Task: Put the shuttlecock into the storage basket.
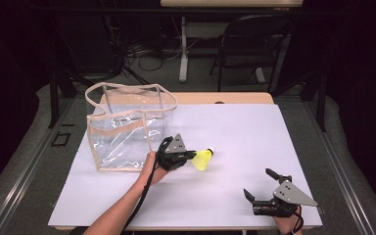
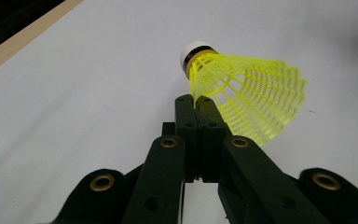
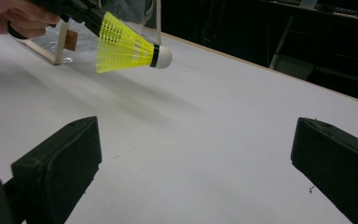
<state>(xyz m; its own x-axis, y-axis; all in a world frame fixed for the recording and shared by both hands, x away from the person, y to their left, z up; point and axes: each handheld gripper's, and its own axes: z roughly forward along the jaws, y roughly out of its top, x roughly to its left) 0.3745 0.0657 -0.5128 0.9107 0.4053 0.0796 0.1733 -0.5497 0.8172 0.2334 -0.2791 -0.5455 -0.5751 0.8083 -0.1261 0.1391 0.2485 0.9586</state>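
Note:
A yellow plastic shuttlecock (image 1: 203, 159) with a white cork tip hangs above the white table (image 1: 235, 132), just right of the clear bag. My left gripper (image 1: 192, 155) is shut on the edge of its mesh skirt (image 2: 247, 100); the jaws meet on the rim, and the cork (image 2: 193, 50) points away from them. In the right gripper view the shuttlecock (image 3: 128, 44) is held in the air at the upper left, cork to the right. My right gripper (image 1: 258, 183) rests at the table's front right, open, with nothing between its pads (image 3: 58, 163).
A clear plastic bag (image 1: 127, 125) with beige trim stands open at the table's back left, close behind the left hand. A folding chair (image 1: 247, 44) and a table leg stand on the floor beyond the far edge.

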